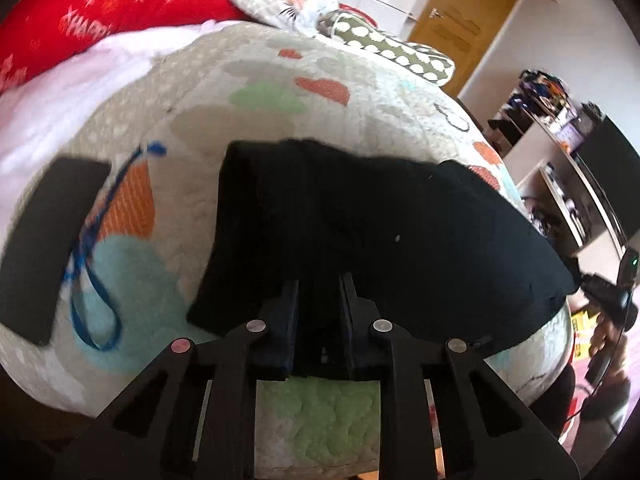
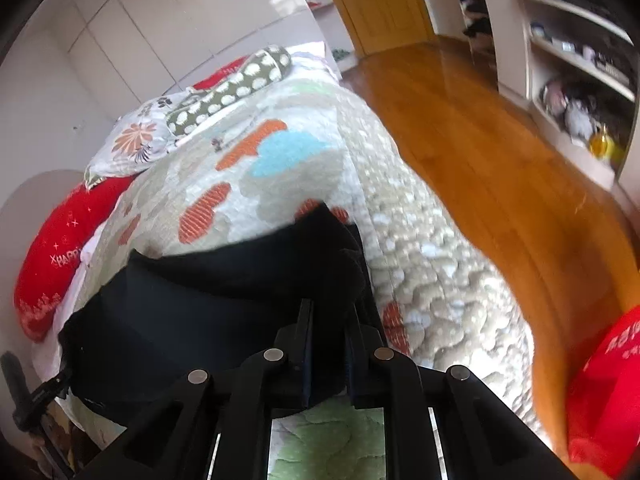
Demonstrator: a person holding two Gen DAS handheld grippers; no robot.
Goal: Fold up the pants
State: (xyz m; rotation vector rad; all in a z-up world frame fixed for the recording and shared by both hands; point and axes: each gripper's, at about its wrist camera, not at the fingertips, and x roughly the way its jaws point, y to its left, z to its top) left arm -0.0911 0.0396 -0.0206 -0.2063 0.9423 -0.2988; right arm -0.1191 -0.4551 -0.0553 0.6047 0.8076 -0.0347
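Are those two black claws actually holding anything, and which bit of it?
Yes. Both hold the black fabric pants by the near edge: the left gripper near their left end, the right gripper near their right end.

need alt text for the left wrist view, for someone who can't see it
The left gripper is shut on the near edge of black pants lying on a quilt patterned with hearts. A blue cord and a dark flat object lie to the left, with a red pillow behind.
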